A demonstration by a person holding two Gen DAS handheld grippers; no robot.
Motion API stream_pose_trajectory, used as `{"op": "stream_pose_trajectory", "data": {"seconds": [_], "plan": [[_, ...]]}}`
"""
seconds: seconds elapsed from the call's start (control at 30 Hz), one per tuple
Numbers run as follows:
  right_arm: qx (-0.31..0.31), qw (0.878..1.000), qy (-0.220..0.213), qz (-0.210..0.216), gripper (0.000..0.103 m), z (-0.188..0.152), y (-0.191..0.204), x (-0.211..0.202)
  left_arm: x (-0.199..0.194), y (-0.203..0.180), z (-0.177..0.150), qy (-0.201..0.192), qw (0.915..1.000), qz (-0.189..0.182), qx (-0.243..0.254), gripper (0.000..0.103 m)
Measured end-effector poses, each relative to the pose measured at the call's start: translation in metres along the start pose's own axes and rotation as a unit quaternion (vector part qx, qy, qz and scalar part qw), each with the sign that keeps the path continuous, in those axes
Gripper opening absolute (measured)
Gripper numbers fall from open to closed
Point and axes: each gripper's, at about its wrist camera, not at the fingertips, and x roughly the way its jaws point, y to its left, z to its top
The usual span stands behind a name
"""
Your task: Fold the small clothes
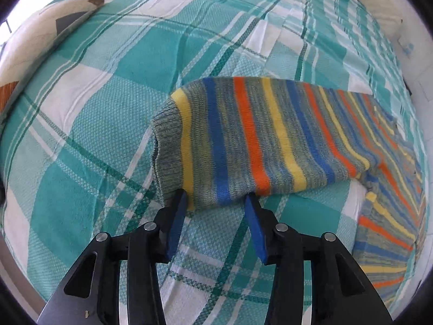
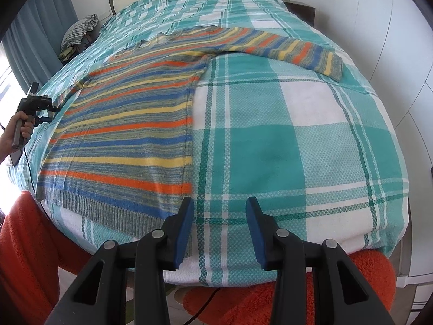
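Left gripper (image 1: 216, 195) poised at the sleeve (image 1: 243, 140) cuff, jaws part-open and empty.
Next: close on it, fold toward 3 o'clock; right gripper (image 2: 220, 203) part-open, empty.

**Hidden and cut off**

The striped sweater (image 1: 259, 140) runs off the left wrist view's right edge, its body mostly unseen. In the right wrist view, the person's hand (image 2: 20, 127) is cut at the wrist, and the far heap of checked cloth (image 2: 81, 28) is too small to identify.
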Motion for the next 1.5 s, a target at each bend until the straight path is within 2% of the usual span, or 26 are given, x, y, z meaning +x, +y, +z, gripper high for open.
{"op": "stream_pose_trajectory", "data": {"seconds": [0.07,0.13,0.2,0.3,0.37,0.4,0.47,0.5,0.53,0.6,0.63,0.73,0.8,0.87,0.9,0.97,1.0,1.03,1.1,1.13,1.2,1.27,1.33,1.4,1.5], "plan": [[0.003,1.0,-0.005,-0.005,0.04,-0.002,-0.001,-0.004,-0.018,0.011,0.0,-0.015,0.9995,-0.021,-0.018,0.048],[0.002,1.0,-0.005,-0.008,0.04,-0.003,-0.002,-0.005,-0.038,0.03,0.008,-0.051,0.997,-0.033,-0.048,0.065],[0.0,1.0,0.002,-0.006,0.04,-0.001,-0.001,-0.002,-0.05,0.053,0.022,-0.079,0.9925,-0.035,-0.086,0.072],[-0.008,1.0,0.017,-0.002,0.04,0.001,0.004,0.007,-0.039,0.073,0.042,-0.062,0.9895,-0.049,-0.121,0.072],[-0.019,1.0,0.022,-0.003,0.04,0.002,0.009,0.011,-0.022,0.068,0.051,-0.046,0.9923,-0.031,-0.111,0.071],[-0.027,0.999,0.024,-0.006,0.04,0.002,0.013,0.011,-0.016,0.064,0.053,-0.042,0.9936,-0.023,-0.103,0.067],[-0.039,0.999,0.028,-0.013,0.04,0.0,0.019,0.012,0.0,0.05,0.055,-0.034,0.9954,-0.024,-0.087,0.049],[-0.045,0.998,0.03,-0.016,0.04,0.0,0.021,0.013,0.006,0.044,0.057,-0.03,0.996,-0.03,-0.079,0.007],[-0.048,0.998,0.033,-0.019,0.04,-0.001,0.022,0.014,0.009,0.038,0.058,-0.029,0.9968,-0.026,-0.07,0.002],[-0.049,0.998,0.04,-0.022,0.04,-0.001,0.023,0.015,-0.005,0.028,0.06,-0.092,0.9944,0.03,-0.044,0.002],[-0.048,0.998,0.041,-0.023,0.04,-0.001,0.022,0.015,-0.007,0.029,0.063,-0.101,0.9925,0.052,-0.043,0.002],[-0.051,0.997,0.043,-0.025,0.04,-0.001,0.024,0.016,0.01,0.042,0.067,-0.075,0.9924,0.083,-0.052,0.002],[-0.059,0.997,0.046,-0.026,0.04,-0.001,0.027,0.018,0.016,0.042,0.067,-0.069,0.9926,0.092,-0.04,0.002],[-0.068,0.996,0.05,-0.025,0.04,-0.001,0.03,0.02,0.015,0.038,0.066,-0.068,0.9922,0.1,-0.03,0.009],[-0.071,0.996,0.052,-0.025,0.04,-0.002,0.031,0.021,0.014,0.037,0.066,-0.063,0.9924,0.101,-0.03,0.017],[-0.075,0.996,0.052,-0.024,0.04,-0.002,0.033,0.022,0.004,0.037,0.062,-0.059,0.9915,0.11,-0.037,0.041],[-0.076,0.996,0.05,-0.024,0.04,-0.002,0.033,0.022,-0.006,0.037,0.056,-0.067,0.9902,0.116,-0.038,0.063],[-0.075,0.996,0.048,-0.024,0.04,-0.001,0.033,0.022,-0.017,0.035,0.049,-0.085,0.989,0.116,-0.035,0.077],[-0.073,0.996,0.043,-0.023,0.041,0.0,0.032,0.02,-0.039,0.026,0.029,-0.118,0.9881,0.098,-0.017,0.084],[-0.071,0.996,0.041,-0.022,0.042,0.0,0.031,0.02,-0.048,0.02,0.018,-0.122,0.9892,0.082,-0.002,0.085],[-0.065,0.997,0.038,-0.02,0.047,0.001,0.029,0.019,-0.058,0.006,-0.005,-0.119,0.9914,0.049,0.026,0.085],[-0.06,0.997,0.038,-0.016,0.047,0.002,0.028,0.02,-0.059,-0.008,-0.018,-0.104,0.9935,0.015,0.043,0.085],[-0.057,0.997,0.041,-0.014,0.047,0.002,0.028,0.023,-0.053,-0.016,-0.023,-0.079,0.9959,-0.036,0.026,0.085],[-0.061,0.997,0.042,-0.013,0.047,0.0,0.03,0.022,-0.041,-0.02,-0.023,-0.057,0.9947,-0.084,-0.017,0.085],[-0.069,0.997,0.034,-0.017,0.047,-0.002,0.034,0.017,-0.024,-0.033,-0.025,-0.036,0.9908,-0.119,-0.054,0.084]]}}
